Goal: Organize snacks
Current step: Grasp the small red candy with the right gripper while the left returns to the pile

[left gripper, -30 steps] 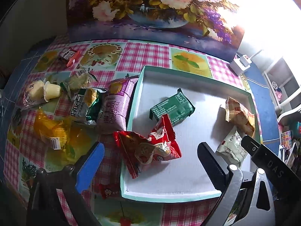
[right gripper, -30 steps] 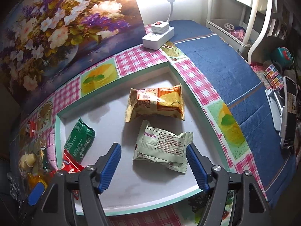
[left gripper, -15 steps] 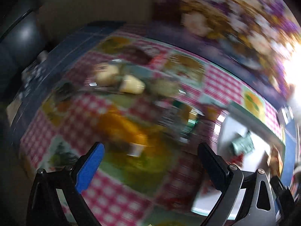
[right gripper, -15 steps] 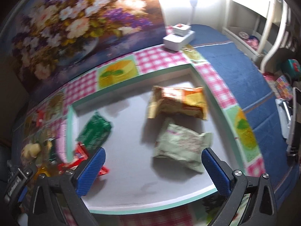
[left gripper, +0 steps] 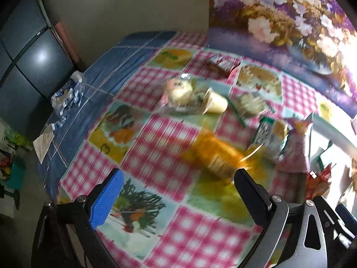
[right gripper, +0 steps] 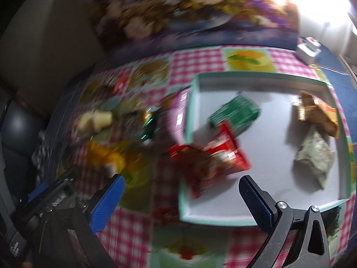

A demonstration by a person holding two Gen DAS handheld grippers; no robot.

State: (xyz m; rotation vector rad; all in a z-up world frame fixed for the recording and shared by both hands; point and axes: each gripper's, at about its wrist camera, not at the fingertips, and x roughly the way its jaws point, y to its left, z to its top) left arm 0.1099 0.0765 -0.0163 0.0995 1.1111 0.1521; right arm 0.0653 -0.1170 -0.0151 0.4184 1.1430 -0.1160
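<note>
Left tongs [left gripper: 177, 197] hang spread wide and empty over the checked tabletop [left gripper: 156, 151], with nothing between the blue pad and the black one. Just beyond them and a little to the right lies a yellow-orange snack bag [left gripper: 215, 156], blurred, its long axis running from near-right to far-left, slantwise across the line of the fingers. Its near end sits almost against the black finger, so the bag is off-centre toward that side rather than between the pads.

Farther on lie two pale jelly cups [left gripper: 194, 96] in clear wrap, a green-and-white packet [left gripper: 267, 136] to the right, and a small dark packet [left gripper: 221, 64] at the far side. The white tray [right gripper: 263, 192] with its mint rim stands to the right of this loose pile.

Right tongs [right gripper: 181, 197] are also released and empty, hovering near the tray's near-left corner, above a red packet [right gripper: 209, 158] that lies half over the rim. A green packet [right gripper: 236, 114], an orange-brown packet [right gripper: 316, 116] and a pale packet [right gripper: 314, 156] already rest inside the tray.

By my reading, the left tongs are the nearer to the yellow-orange bag and would need to shift right and turn to cross its long axis before closing.
</note>
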